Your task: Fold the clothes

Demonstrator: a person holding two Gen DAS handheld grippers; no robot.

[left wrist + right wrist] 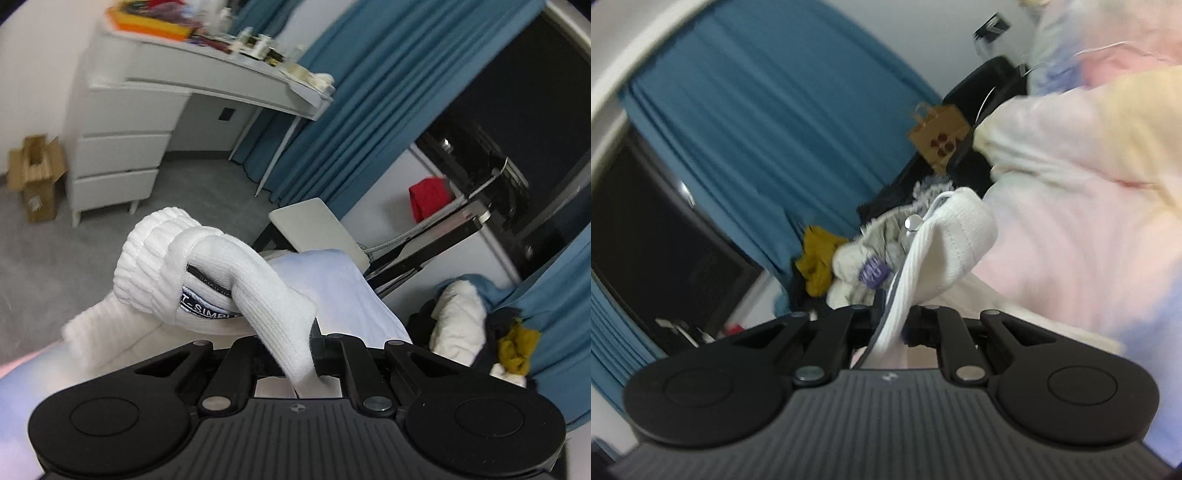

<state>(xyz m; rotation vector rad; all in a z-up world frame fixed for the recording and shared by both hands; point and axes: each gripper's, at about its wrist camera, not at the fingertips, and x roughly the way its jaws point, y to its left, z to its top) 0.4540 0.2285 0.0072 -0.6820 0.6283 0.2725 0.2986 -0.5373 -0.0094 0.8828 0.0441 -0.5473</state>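
Left gripper (314,343): matte black body, ribbed dark-grey centre panel with small round crosshair mark, round raised disc at each side, black linkage bars pinned with silver rivets. Right gripper (892,325): same black build, ribbed grey panel, small pale logo near its far edge, silver rivets at linkage pivots. Garment (1089,229) worn at right: pastel tie-dye, pink, yellow, lilac.

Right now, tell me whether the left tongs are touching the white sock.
Touching. The left wrist view shows the left tongs shut on the white sock, its ribbed fabric pinched between the jaws.
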